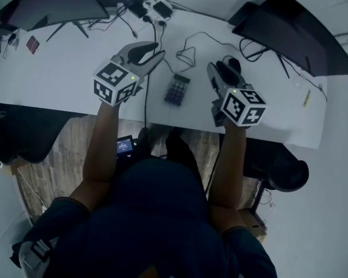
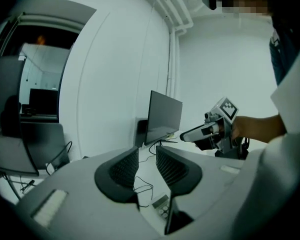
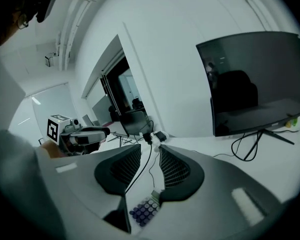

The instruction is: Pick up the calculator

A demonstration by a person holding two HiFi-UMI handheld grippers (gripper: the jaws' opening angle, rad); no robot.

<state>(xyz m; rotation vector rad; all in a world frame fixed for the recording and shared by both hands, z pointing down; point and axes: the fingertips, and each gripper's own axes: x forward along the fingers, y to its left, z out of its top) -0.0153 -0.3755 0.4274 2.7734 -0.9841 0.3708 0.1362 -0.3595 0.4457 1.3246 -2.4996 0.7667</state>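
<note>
Calculator [image 1: 177, 90] pickup likely goes best with one gripper lowered squarely over it, jaws spanning its long edges. Small and dark, with bluish keys and a pale display, it lies flat on the white desk [image 1: 69, 68]. Flanking it, the left gripper [image 1: 152, 51] and right gripper [image 1: 217, 67] hover slightly parted, empty.
</note>
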